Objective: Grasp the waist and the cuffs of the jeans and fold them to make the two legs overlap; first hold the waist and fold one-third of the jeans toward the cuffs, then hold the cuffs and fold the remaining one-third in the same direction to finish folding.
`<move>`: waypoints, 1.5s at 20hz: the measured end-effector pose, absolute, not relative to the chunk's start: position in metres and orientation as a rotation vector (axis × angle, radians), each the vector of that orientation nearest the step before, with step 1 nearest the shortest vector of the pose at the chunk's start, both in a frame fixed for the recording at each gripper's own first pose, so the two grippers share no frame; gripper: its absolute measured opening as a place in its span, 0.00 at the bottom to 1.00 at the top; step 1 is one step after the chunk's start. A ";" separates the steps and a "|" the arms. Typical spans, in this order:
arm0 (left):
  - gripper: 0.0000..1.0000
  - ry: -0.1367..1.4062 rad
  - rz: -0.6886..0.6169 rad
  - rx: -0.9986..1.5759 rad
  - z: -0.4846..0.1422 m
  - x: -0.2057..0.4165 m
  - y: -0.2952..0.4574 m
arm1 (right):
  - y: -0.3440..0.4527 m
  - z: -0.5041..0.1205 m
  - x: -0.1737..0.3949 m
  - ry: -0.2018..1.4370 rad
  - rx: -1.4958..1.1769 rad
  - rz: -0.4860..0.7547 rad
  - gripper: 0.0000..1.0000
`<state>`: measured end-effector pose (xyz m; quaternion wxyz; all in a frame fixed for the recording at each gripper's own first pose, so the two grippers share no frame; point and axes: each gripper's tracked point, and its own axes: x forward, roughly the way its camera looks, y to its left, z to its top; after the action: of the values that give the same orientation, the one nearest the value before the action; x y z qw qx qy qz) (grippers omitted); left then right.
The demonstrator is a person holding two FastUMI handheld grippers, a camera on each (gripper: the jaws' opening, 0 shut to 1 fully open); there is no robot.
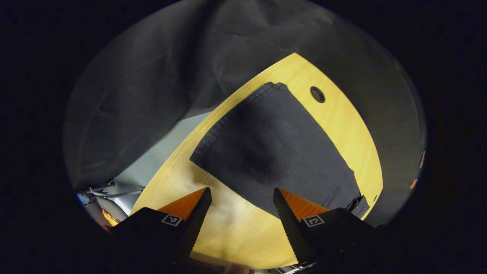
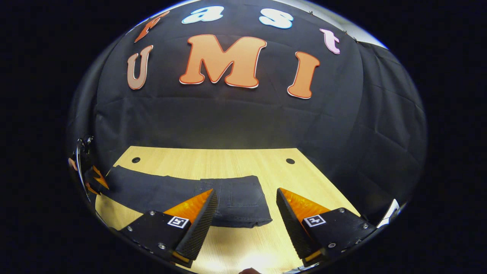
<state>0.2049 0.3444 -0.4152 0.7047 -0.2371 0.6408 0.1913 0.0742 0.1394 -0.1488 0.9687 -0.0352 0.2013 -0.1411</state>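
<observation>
Dark jeans [image 2: 182,198] lying flat along the table [image 2: 228,160], legs already stacked, waist end [image 2: 239,205] nearest the right gripper [image 2: 245,213], cuffs [image 1: 236,110] ahead of the left gripper [image 1: 241,205]. Both sets of jaws spread wide, hovering short of the cloth, gripping nothing. Likely next: pinching the waist for the first fold. Risks, by judgement: catching only the top layer and pulling the legs apart, or dragging the jeans across the smooth wood instead of lifting.
</observation>
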 end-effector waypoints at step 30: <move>0.07 1.120 0.332 -0.344 -0.385 0.263 0.313 | 0.073 -0.128 0.092 0.348 -0.066 -0.181 0.97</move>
<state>0.2631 0.3126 -0.3852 0.8202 -0.1614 0.5261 0.1561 0.0923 0.0731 -0.1285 0.9803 -0.0326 0.1728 -0.0899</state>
